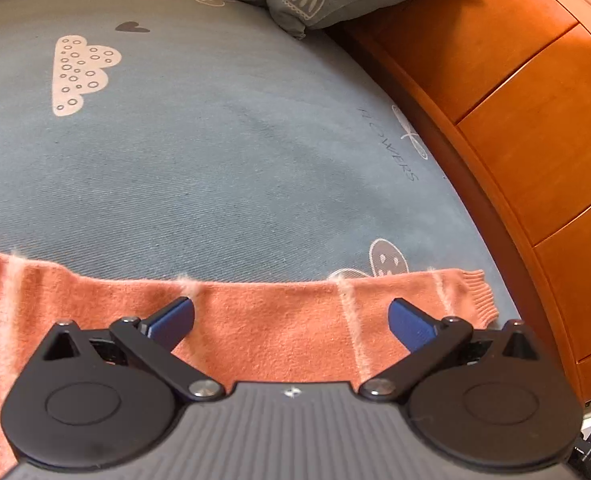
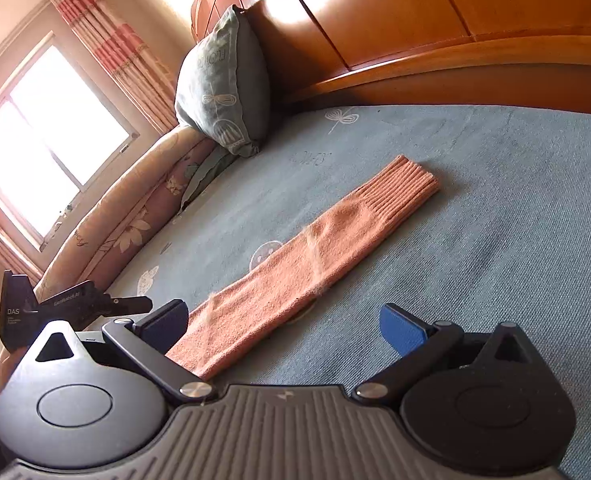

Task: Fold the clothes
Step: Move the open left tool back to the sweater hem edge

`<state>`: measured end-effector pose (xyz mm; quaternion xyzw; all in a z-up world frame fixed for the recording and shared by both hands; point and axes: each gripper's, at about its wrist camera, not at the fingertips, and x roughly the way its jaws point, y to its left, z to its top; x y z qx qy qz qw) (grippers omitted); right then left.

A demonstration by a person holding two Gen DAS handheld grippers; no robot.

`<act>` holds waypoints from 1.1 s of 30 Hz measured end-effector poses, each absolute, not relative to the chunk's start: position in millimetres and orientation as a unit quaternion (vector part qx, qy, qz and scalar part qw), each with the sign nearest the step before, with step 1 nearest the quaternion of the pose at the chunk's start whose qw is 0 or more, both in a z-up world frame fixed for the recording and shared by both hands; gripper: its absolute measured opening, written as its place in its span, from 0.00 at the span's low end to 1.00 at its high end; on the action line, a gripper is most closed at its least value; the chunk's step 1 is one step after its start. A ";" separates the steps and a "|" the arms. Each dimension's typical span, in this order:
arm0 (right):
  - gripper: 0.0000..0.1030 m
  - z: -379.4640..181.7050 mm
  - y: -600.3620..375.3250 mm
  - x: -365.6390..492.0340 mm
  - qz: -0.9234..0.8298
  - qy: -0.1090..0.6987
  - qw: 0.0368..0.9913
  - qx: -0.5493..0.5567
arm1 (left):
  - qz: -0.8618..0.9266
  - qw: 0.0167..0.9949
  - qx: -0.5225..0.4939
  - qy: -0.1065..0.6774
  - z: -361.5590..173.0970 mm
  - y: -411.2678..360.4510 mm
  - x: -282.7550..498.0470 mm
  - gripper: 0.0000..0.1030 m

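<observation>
I see the blue-grey bedsheet (image 1: 223, 152) filling both views, an orange wooden headboard (image 1: 515, 92) along its edge and a printed pillow (image 2: 223, 84) propped against it. The salmon sweater (image 1: 271, 320) lies flat on the sheet, one sleeve (image 2: 295, 268) stretched out straight, cuff toward the headboard. My left gripper (image 1: 291, 320) hovers low over the sweater, jaws spread wide, holding nothing. My right gripper (image 2: 281, 320) sits at the sleeve's near end, likewise spread and empty.

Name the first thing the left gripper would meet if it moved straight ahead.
Probably the orange sweater lying between its open jaws; past its edge only the blue bedsheet shows. Height above the cloth is unclear.
</observation>
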<state>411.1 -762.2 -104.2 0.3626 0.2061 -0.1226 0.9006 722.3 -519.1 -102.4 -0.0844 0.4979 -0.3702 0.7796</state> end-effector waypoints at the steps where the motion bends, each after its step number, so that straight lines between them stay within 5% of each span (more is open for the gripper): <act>1: 1.00 -104.7 -761.6 412.0 -0.123 0.208 0.901 0.361 | -0.372 0.781 -0.085 0.495 -104.8 -521.5 724.9 0.99; 11: 1.00 -106.7 -758.0 414.8 -0.125 0.213 0.901 0.357 | -0.347 0.823 -0.058 0.446 -62.7 -492.4 722.9 0.99; 33: 1.00 -106.3 -748.4 422.4 -0.123 0.224 0.903 0.346 | -0.271 0.831 -0.130 0.467 -93.6 -429.5 748.5 0.99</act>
